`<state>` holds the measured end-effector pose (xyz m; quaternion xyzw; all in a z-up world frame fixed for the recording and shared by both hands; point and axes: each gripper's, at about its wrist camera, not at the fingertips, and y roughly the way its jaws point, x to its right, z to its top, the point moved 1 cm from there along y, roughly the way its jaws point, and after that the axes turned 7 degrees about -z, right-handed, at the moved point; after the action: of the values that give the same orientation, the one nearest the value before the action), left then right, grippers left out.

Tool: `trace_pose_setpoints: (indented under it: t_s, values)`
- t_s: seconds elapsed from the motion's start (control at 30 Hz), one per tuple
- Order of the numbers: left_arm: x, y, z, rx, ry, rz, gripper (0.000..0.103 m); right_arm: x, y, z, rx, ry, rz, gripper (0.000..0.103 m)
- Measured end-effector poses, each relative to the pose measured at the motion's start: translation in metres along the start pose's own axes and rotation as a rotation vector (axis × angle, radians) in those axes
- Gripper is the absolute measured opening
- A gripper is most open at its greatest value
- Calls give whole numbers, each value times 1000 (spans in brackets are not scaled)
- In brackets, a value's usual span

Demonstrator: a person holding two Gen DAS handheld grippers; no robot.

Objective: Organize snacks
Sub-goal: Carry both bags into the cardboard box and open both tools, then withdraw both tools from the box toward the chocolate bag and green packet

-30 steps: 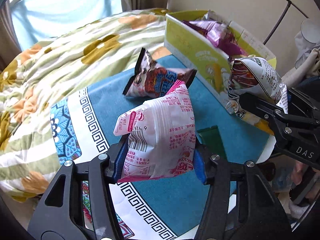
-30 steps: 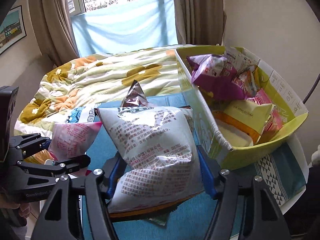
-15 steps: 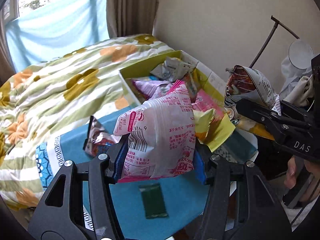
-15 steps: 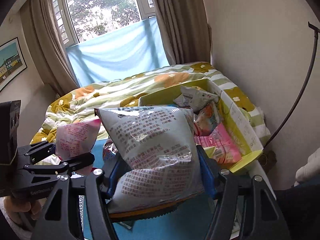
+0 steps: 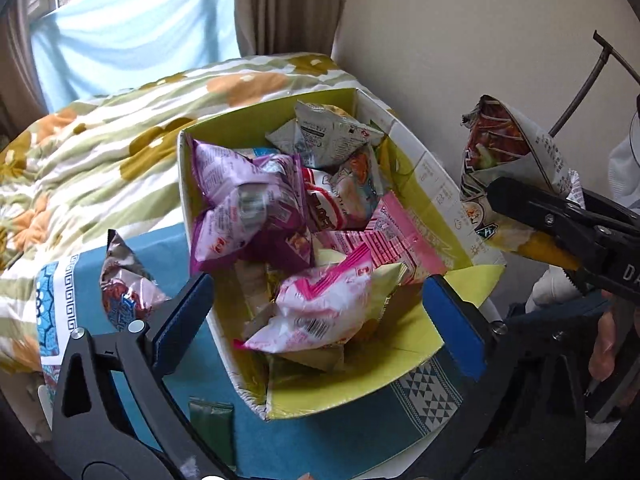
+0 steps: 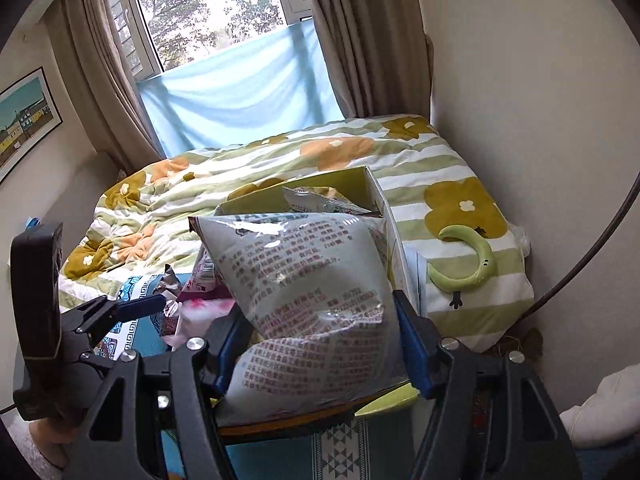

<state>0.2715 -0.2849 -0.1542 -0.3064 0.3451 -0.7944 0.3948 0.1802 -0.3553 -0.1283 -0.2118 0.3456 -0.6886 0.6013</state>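
Observation:
A yellow-green cardboard box (image 5: 360, 392) holds several snack bags. Over its near end my left gripper (image 5: 320, 320) is opening its jaws wide. The pink-and-white snack bag (image 5: 320, 308) lies loose in the box below them, and neither blue pad touches it. My right gripper (image 6: 320, 348) is shut on a large grey snack bag (image 6: 312, 300) above the box's (image 6: 348, 178) right side. The left wrist view shows that grey bag (image 5: 516, 172) upright in the right gripper (image 5: 560, 216) beyond the box's right wall. The left gripper (image 6: 132, 308) shows at the left of the right wrist view.
A dark foil snack pouch (image 5: 124, 284) and a flat green packet (image 5: 212, 420) lie on the blue patterned cloth (image 5: 320, 440) left of the box. A flowered quilt (image 5: 100, 160) spreads behind. A green crescent-shaped thing (image 6: 468, 264) rests on the bedding near the wall.
Both grippers swung from the blue cloth to above the box. The left jaws opened and the pink-and-white bag dropped into the box. The right gripper kept its hold on the grey bag.

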Motion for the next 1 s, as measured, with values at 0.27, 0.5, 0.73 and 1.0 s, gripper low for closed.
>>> trace_pose_setpoints:
  t_s: [0.27,0.5,0.73,1.0]
  values:
    - [-10,-18,-15,-19,-46,132,102,13,31,3,-63,-33,83,62]
    - [-22,-28,-17,11,-104,155,102,9,51,13,-109,-84,99,63]
    - [-27,-31,-18,11,-132,183,102,5,69,17,-119,-97,112,74]
    - [-28,-36,-28,-5,-162,193,102,6,55,8,-40,-115,157,103]
